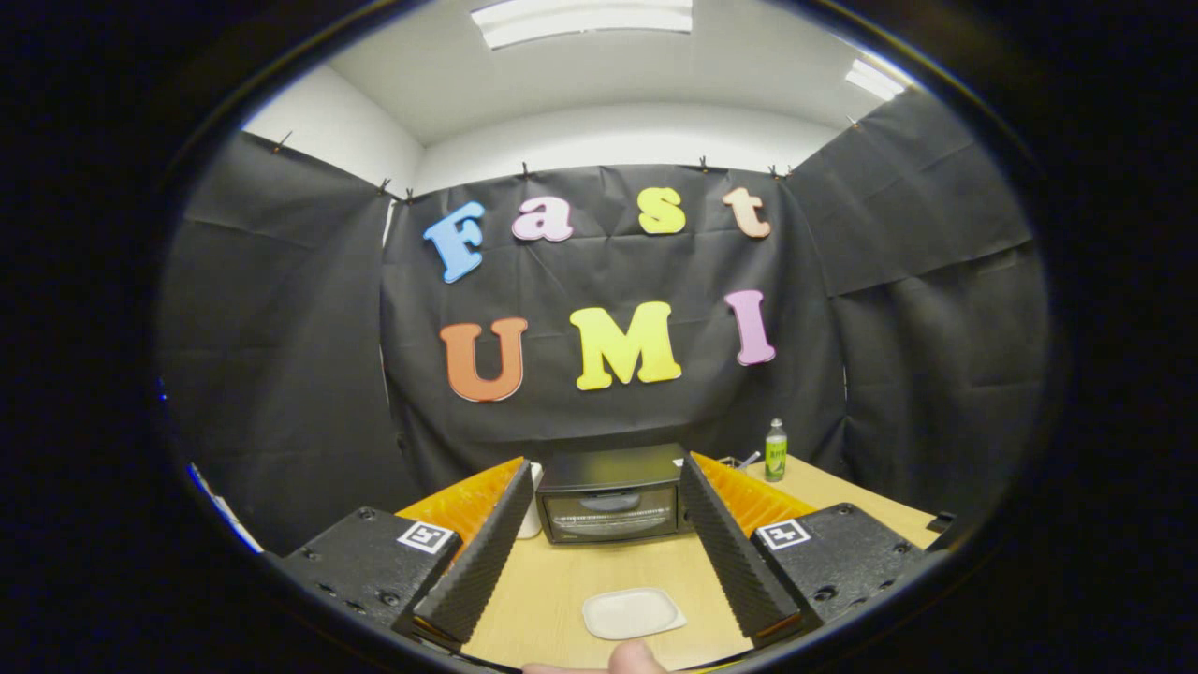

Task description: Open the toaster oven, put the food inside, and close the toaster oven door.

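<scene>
- The gripper (606, 465) hangs over the desk (562, 590) with its jaws spread wide and nothing between them.
- The oven (613, 505) sits dead ahead at 12 o'clock, beyond the fingertips and framed by the two fingers. Its door (610, 515) is shut.
- A small white plate (634, 613) lies on the desk at 6 o'clock from the oven, between the fingers, and it looks bare. I can't pick out any food. The glass is too dark to say what's behind it.
- So this fits two stories: the food is already in with the door closed again, or the food is somewhere I can't see and the door is yet to be opened. I can't call it.
- Handling guess: the oven is a stiff metal box, heavy enough to stay put, but a hard tug on the door might skid it on the smooth desk.
- The door likely hinges at the bottom, so I'd grab the handle near its top edge, in the middle, and go easy on the glass.
- A green bottle (775, 449) stands at 1 o'clock from the oven, well clear of the door's swing.
</scene>
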`<state>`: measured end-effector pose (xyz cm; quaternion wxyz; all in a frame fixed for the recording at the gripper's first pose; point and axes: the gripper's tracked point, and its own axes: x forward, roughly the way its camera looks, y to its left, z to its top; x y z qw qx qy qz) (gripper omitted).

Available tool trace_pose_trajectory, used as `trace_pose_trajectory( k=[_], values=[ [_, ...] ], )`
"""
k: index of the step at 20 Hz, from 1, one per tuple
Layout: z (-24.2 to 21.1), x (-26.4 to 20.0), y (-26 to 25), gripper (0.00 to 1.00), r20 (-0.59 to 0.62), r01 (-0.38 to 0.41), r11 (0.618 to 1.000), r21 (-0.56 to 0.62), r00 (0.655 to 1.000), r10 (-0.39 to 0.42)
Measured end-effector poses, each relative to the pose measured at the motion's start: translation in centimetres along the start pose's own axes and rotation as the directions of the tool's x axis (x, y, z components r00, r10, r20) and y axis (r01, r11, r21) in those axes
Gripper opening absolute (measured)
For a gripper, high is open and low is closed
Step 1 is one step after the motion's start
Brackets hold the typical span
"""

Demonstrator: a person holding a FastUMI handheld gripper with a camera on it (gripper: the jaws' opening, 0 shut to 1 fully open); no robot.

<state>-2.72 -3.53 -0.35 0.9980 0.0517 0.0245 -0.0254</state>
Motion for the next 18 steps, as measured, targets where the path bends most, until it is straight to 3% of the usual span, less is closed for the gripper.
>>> trace_pose_trajectory(
  k=[18],
  values=[
    [-0.9,1.7,0.6,1.0,-0.015,0.02,0.999,-0.046,1.0,-0.021]
  ],
)
